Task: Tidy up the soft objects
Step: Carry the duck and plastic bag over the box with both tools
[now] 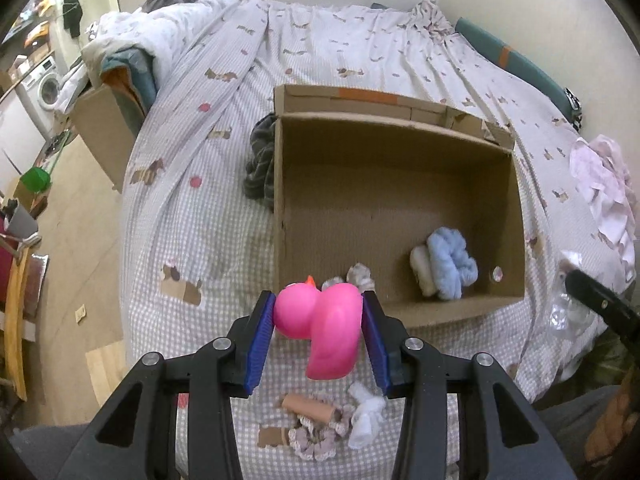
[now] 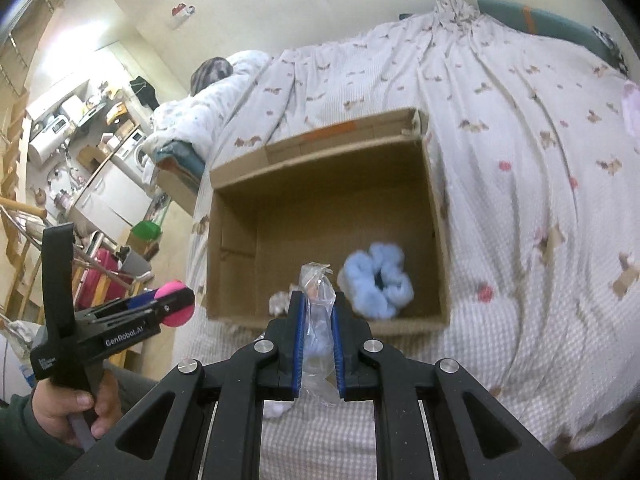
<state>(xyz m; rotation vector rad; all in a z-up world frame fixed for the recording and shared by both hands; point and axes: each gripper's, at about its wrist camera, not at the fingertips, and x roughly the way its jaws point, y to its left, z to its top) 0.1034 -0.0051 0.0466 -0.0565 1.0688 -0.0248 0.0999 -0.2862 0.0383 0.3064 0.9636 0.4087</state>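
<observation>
left wrist view: your left gripper clamps a pink rubber duck just before the near wall of an open cardboard box on the bed; a blue scrunchie lies inside, lace scrunchies below.

right wrist view: your right gripper pinches a clear plastic bag at that box's near edge; only here your left hand shows.

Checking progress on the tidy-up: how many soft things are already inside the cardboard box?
3 visible: a blue scrunchie with a cream bundle beside it, and a greyish scrap against the near wall. The pink duck may hide more.
</observation>
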